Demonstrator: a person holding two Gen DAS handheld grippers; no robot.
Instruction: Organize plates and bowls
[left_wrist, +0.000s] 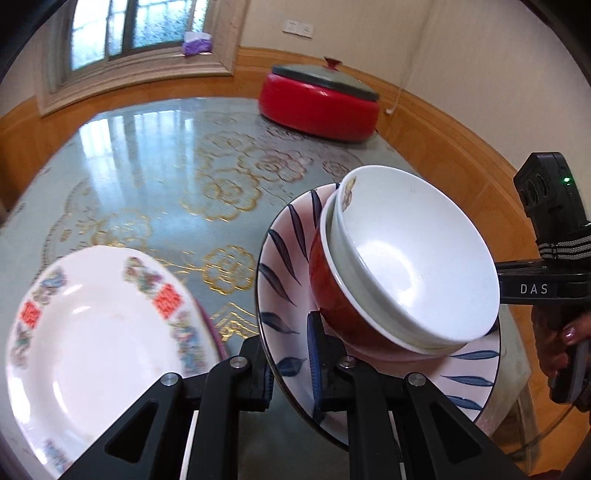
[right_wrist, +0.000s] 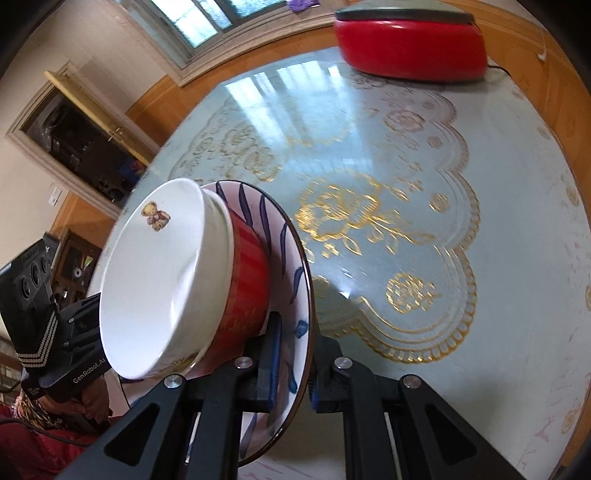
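Left wrist view, L to R. Floral plate sits at 8 o'clock on the table, blurred, w/ a pink-edged plate under it showing only as a sliver at its right rim. Its right edge lies just beside the left gripper, not touching as far as I can tell. Left gripper is clenched on the near rim of the leaf plate at 5 o'clock: one pad under the rim, one on top. Leaf plate is tilted. On it a red bowl w/ a white bowl nested inside, both leaning. Red bowl's wall is just beside the top pad. At 3 o'clock, a person's hand on the other gripper's handle, at the plate's far rim. Open tabletop from 9 to 12 o'clock; red lidded pot at 12, near the table's far edge, well apart from the plates.

Right wrist view, L to R. White bowl w/ bear print at 9 o'clock, inside red bowl, on leaf plate. Right gripper at 6 o'clock is clamped on that plate's rim, pads either side. Everything right of the rim, 12 to 4 o'clock, is bare cloth to the table edge; red lidded pot at 1 o'clock.
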